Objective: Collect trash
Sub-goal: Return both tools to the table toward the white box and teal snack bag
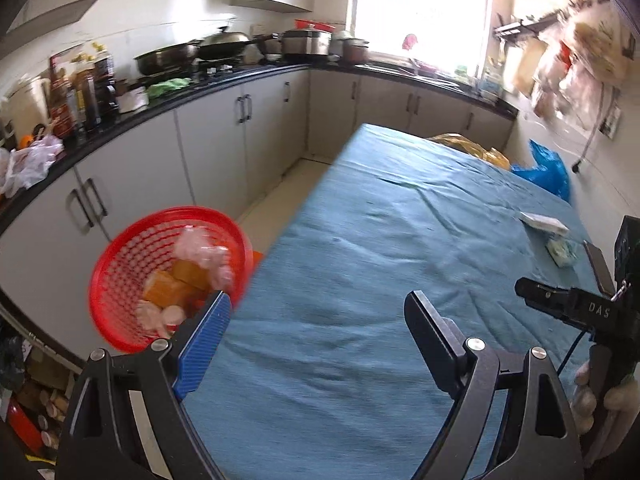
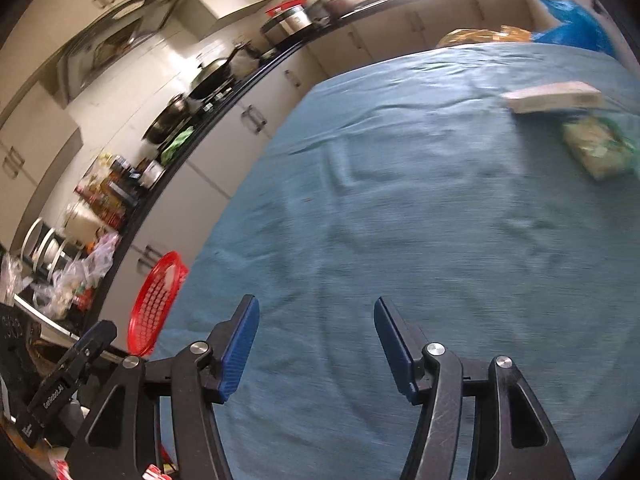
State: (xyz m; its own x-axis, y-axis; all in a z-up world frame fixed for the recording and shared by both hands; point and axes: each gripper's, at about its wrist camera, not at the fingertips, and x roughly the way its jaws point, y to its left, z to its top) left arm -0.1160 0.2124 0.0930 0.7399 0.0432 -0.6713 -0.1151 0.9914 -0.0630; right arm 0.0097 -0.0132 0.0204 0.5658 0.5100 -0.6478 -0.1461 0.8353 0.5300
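A red mesh basket stands beside the table's left edge and holds orange packets, pink crumpled wrap and pale scraps; it also shows in the right wrist view. My left gripper is open and empty above the blue-clothed table, with its left finger in front of the basket's rim. My right gripper is open and empty over the near part of the table. A white flat box and a green-and-white packet lie at the table's right side, far ahead. They also show in the left wrist view, the box and the packet.
A black counter with pans, bottles and plastic bags runs along the left over white cabinets. A yellow bag and a blue bag sit past the table's far end. The right gripper's body shows at right.
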